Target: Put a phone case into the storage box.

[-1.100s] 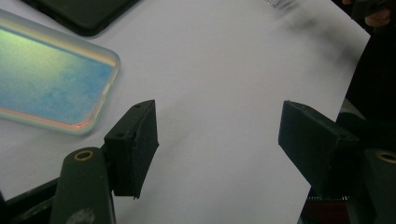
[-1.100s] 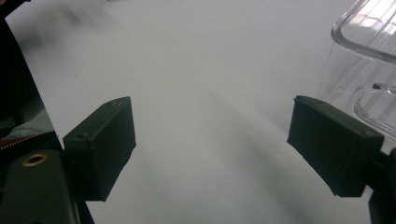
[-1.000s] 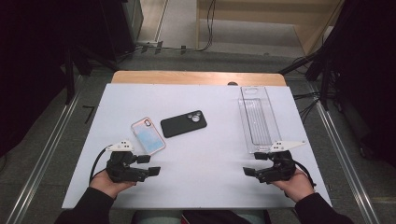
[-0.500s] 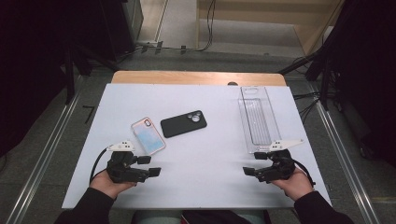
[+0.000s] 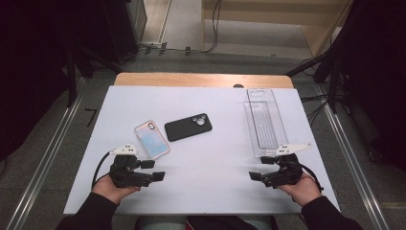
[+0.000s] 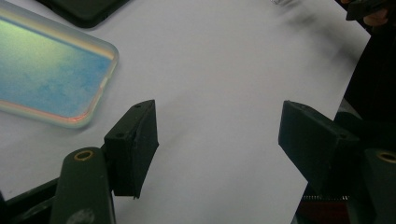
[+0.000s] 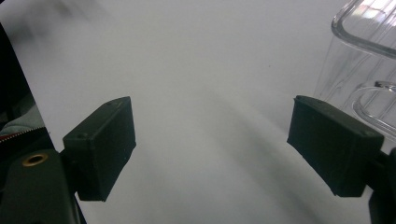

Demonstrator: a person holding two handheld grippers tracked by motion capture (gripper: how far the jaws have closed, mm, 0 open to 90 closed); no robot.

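Two phone cases lie on the white table (image 5: 215, 153): an iridescent blue one (image 5: 152, 139) (image 6: 44, 79) left of centre and a black one (image 5: 188, 126) (image 6: 81, 9) beside it, camera cutouts up. My left gripper (image 5: 154, 170) (image 6: 217, 140) rests near the front left, just below the blue case, open with bare table between its jaws. At the front right my right gripper (image 5: 261, 167) (image 7: 212, 144) is open too, holding nothing. A clear plastic tray (image 5: 265, 120) (image 7: 364, 65) lies lengthwise on the right, its near end close to the right gripper.
A wooden board (image 5: 201, 79) edges the table's far side. Metal rails (image 5: 45, 163) run along the floor on both sides, with cables (image 5: 210, 38) and dark stands beyond the table. A person's hands (image 5: 302, 189) and sleeves come in at the table's front edge.
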